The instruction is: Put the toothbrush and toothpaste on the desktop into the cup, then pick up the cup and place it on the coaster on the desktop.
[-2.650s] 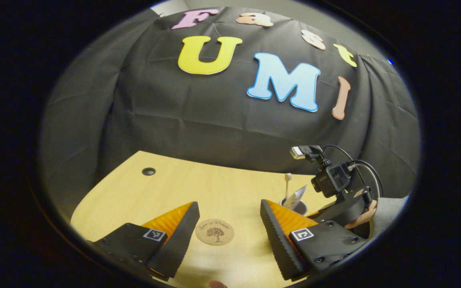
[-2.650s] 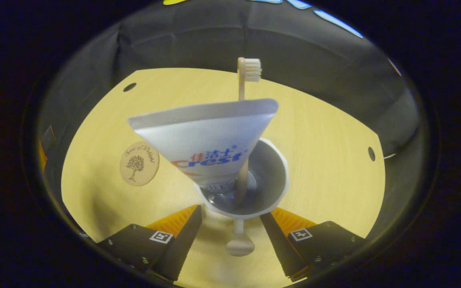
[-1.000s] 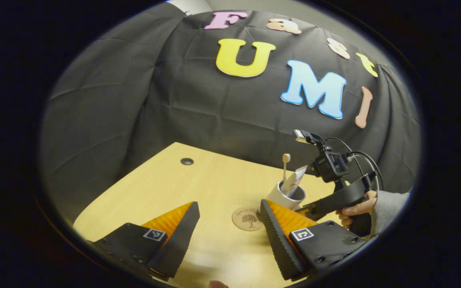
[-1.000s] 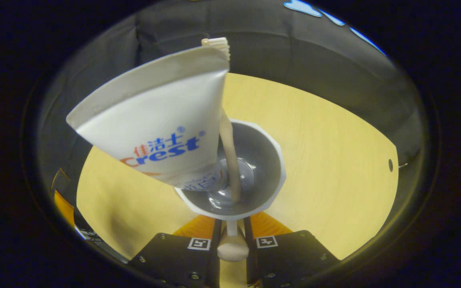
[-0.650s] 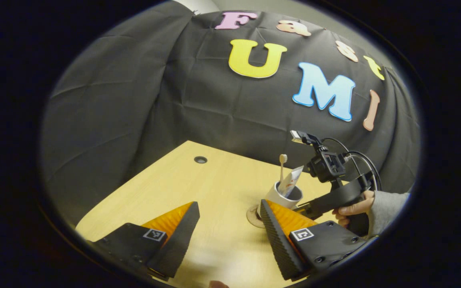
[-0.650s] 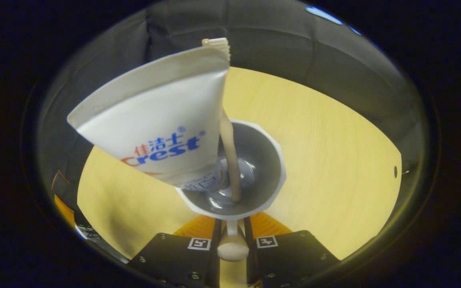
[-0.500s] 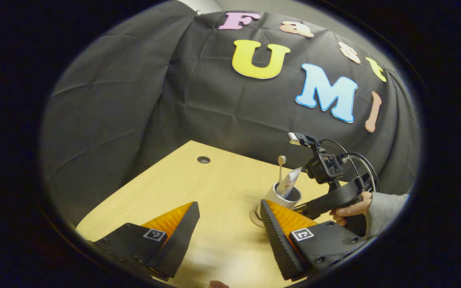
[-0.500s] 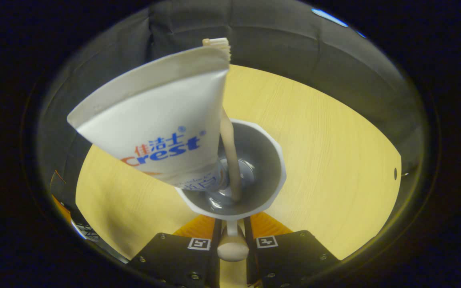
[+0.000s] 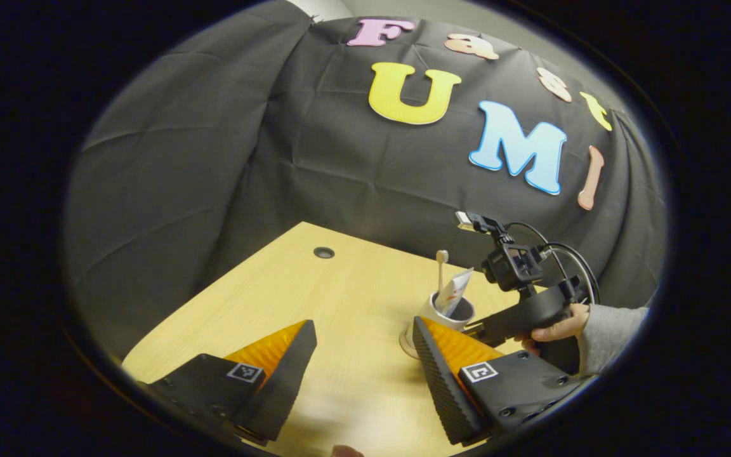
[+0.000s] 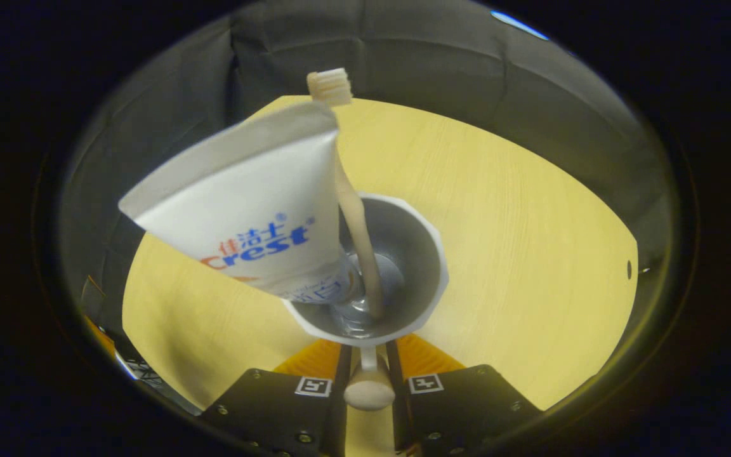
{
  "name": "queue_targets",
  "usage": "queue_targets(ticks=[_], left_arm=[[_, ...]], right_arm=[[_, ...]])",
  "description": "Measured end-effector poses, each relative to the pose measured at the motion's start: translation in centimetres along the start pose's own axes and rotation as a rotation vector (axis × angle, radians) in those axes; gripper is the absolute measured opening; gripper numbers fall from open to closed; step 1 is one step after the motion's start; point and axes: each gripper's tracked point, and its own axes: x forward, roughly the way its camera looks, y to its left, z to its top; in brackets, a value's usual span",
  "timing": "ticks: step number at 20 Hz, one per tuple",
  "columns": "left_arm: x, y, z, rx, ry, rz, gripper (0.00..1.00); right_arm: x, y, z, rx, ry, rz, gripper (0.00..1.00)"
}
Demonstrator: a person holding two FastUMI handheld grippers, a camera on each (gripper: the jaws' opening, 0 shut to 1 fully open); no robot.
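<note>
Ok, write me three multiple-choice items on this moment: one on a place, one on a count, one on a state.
1. Where is the toothpaste?
A. flat on the desk
B. standing in the cup
C. between the left tool's fingers

2. How many items stand in the cup?
A. one
B. two
C. three

3. How is the right tool?
A. wide open
B. shut on the cup's handle
C. shut on the toothbrush

Key: B, its cap end sits inside the cup; B, toothpaste plus toothbrush; B, both fingers press the handle.

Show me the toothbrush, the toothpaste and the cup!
toothbrush [image 10: 329, 86], right gripper view, on its bristle head.
toothpaste [image 10: 245, 209], right gripper view, on the tube's flat side.
cup [image 10: 419, 254], right gripper view, on its inner wall.
</note>
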Motion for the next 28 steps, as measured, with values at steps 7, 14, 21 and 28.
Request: queue_targets(ticks=[7, 14, 21, 28], left_arm=[[0.4, -1.0, 0.9, 0.024, -0.014, -0.026, 0.98], [0.3, -4.8, 2.8, 0.082, -0.056, -0.084, 1.00], [0.0, -11.4, 4.6, 0.113, -0.096, -0.164, 0.98], [-0.8, -17.6, 6.4, 0.144, -0.161, -0.217, 1.00]], right_arm=[[-3.6, -0.9, -0.1, 0.029, -0.081, -0.016, 0.51], [-9.9, -2.7, -2.6, 0.127, -0.207, -0.006, 0.90], [-18.3, -8.1, -4.2, 0.215, -0.441, -0.109, 0.90], [-25.8, -13.5, -5.0, 0.201, -0.734, -0.281, 0.90]])
